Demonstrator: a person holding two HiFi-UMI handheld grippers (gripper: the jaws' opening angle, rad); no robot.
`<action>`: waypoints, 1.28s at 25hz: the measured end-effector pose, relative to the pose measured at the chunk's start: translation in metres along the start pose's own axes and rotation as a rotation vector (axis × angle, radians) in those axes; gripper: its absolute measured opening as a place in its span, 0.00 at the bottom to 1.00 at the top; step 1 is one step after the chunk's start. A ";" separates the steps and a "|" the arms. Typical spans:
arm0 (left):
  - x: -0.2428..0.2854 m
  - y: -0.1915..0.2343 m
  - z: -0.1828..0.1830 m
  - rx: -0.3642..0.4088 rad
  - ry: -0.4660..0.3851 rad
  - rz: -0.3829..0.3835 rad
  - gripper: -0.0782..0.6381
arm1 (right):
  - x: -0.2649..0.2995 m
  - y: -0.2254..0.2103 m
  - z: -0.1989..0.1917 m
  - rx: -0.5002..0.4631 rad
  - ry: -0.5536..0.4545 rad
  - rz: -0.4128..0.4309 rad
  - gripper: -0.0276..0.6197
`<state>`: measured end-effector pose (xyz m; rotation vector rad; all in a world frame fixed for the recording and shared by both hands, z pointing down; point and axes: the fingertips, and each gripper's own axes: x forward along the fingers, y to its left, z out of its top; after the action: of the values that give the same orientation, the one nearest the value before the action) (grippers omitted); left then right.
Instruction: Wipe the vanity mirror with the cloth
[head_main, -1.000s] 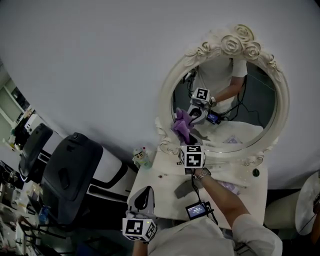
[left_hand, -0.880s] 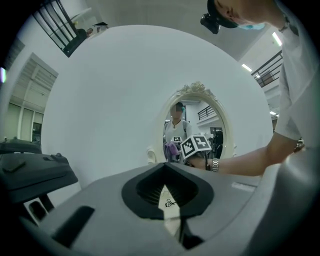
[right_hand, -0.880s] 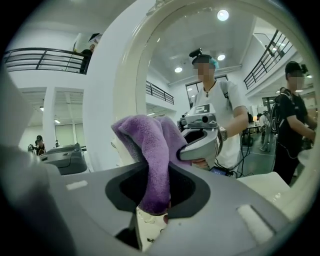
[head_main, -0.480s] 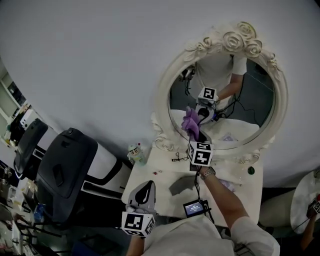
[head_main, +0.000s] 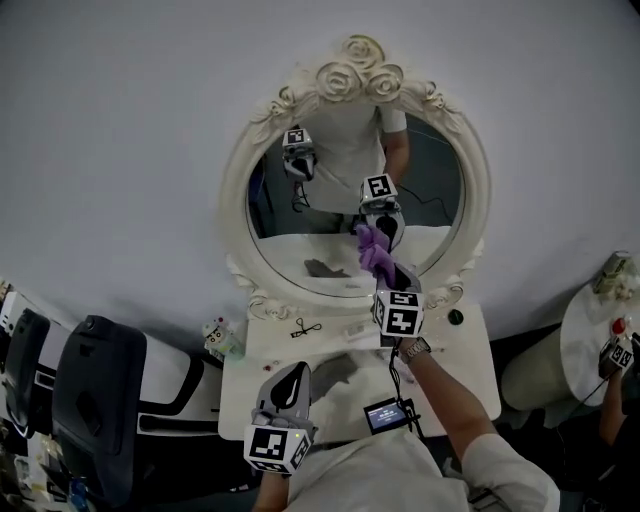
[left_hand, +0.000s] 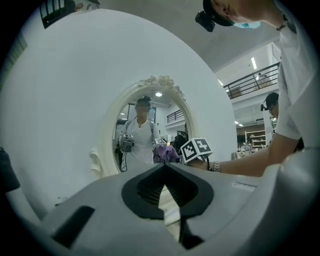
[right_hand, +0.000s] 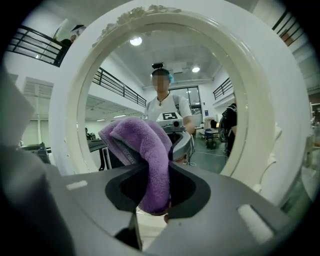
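Forearm and wristwatch (head_main: 410, 350) run from 5 o'clock in the head view up towards the centre, carrying the right gripper (head_main: 386, 276) to the lower part of the oval vanity mirror with its cream rose-carved frame (head_main: 240, 190). Its jaws pinch the fluffy purple cloth (head_main: 375, 255), which meets its own reflection on the glass. The left gripper (head_main: 289, 372) hangs low at 6 o'clock over the near edge of the white vanity table (head_main: 470, 370), pointing at the mirror.

Only the right gripper view shows the grip itself. There the cloth (right_hand: 145, 150) is folded over and clamped between the right gripper's (right_hand: 156, 175) jaws, its tail drooping into the gap, with the frame (right_hand: 250, 100) filling the view.

The left gripper view shows the left gripper's (left_hand: 164, 167) jaws pressed together with nothing between them. Past them, at 12 o'clock, the cloth (left_hand: 166, 153) lies against the mirror (left_hand: 107, 145).
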<state>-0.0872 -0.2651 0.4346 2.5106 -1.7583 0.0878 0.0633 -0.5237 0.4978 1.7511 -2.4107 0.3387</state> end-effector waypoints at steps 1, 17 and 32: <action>0.006 -0.006 0.000 0.001 0.000 -0.023 0.11 | -0.003 -0.015 0.000 0.007 0.000 -0.028 0.20; 0.045 -0.041 0.008 0.013 -0.014 -0.147 0.11 | -0.034 -0.131 -0.011 0.101 0.015 -0.292 0.20; -0.011 0.005 -0.008 -0.036 0.006 0.103 0.11 | -0.003 0.076 -0.066 -0.052 0.098 0.145 0.20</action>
<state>-0.0956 -0.2557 0.4414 2.3916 -1.8695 0.0692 -0.0092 -0.4812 0.5529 1.5059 -2.4583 0.3655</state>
